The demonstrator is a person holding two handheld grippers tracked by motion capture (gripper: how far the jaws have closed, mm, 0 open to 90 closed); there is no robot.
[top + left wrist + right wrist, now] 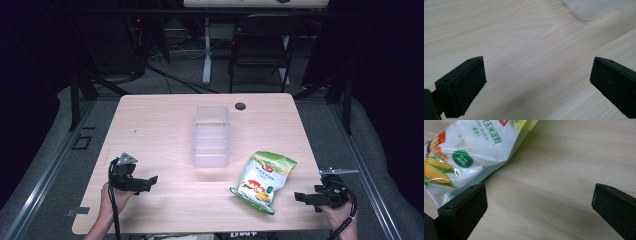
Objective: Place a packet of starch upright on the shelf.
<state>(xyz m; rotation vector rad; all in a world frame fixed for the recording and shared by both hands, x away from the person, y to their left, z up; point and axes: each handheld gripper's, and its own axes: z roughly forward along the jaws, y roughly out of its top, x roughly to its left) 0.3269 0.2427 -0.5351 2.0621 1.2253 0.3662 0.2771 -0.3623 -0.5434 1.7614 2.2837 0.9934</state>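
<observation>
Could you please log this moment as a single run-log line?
left gripper: open, empty | right gripper: open, empty, beside bag | bin: mid-table, empty | bag: flat on table

Container (211, 137) and bag (263, 179) interrupt open table (150, 130).

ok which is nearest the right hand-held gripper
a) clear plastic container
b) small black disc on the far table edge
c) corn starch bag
c: the white and green corn starch bag lies just beside the right hand-held gripper, while the clear plastic container sits farther off at mid-table.
</observation>
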